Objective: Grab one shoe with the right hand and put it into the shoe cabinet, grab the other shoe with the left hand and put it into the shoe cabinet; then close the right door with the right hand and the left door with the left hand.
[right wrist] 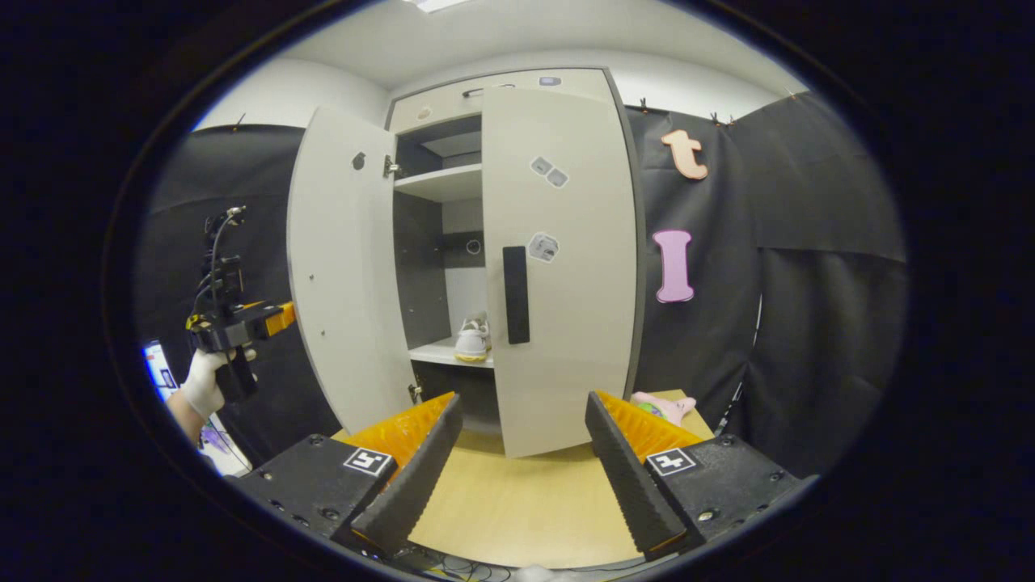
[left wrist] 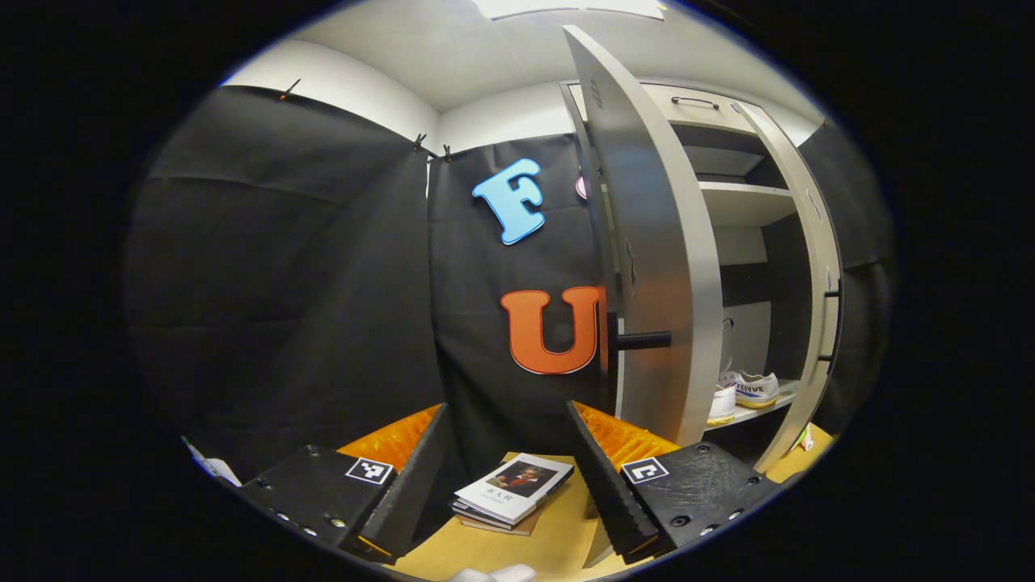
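In the right gripper view we find the left gripper (right wrist: 275,318) at far left, held by a gloved hand (right wrist: 202,385) outside the left door (right wrist: 344,267); from here we cannot tell how wide its fingers stand. The left door stands wide open, showing the cabinet (right wrist: 441,182) shelves. On the lower shelf (right wrist: 437,352) sit the shoes (right wrist: 471,339), toes outward. The right door (right wrist: 562,267) is closed flat against the cabinet front, its dark handle (right wrist: 516,295) facing us. The right gripper (right wrist: 521,453) hangs in front of that door above the table (right wrist: 517,501), fingers spread wide and holding nothing. A pink toy (right wrist: 663,406) lies on the table beyond the right finger. In the left gripper view we record the left gripper (left wrist: 505,461) wide open and empty, above a stack of books (left wrist: 513,491) on the table, with the left door (left wrist: 647,267) edge-on just to its right and both shoes (left wrist: 744,392) side by side on the shelf beyond.
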